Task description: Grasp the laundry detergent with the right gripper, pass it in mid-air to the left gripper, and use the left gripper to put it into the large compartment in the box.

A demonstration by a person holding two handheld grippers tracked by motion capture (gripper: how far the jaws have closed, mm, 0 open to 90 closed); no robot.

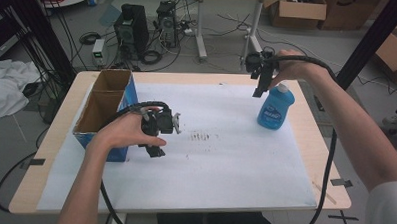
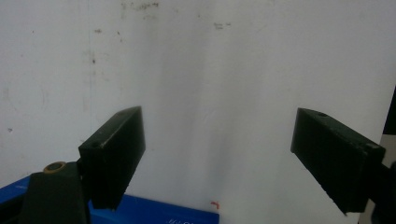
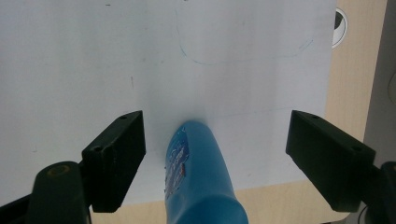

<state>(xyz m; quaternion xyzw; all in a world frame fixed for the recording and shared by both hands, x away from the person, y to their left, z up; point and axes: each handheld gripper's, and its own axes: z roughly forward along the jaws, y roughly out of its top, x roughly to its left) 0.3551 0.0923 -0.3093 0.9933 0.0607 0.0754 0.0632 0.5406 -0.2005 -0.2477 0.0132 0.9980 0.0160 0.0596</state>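
A blue dish soap bottle (image 1: 275, 110) stands upright at the right of the white sheet (image 1: 224, 168). My right gripper (image 1: 257, 91) hangs jaws-down just left of its cap. In the right gripper view the bottle (image 3: 201, 177) rises between the wide-apart jaws of that gripper (image 3: 215, 135), and neither pad touches it. At the table's left, my left gripper (image 1: 155, 151) points down beside an open blue cardboard box (image 1: 131, 97). Seen from the left gripper view, that gripper (image 2: 219, 154) is open over bare sheet, with the box's blue edge (image 2: 159, 212) at the bottom.
A dark smudge (image 1: 200, 137) marks the middle of the sheet. Wooden table edge (image 1: 329, 166) borders the sheet on the right. Behind the table, computer towers (image 1: 132, 29), cables and cardboard boxes (image 1: 297, 13) stand on the floor.
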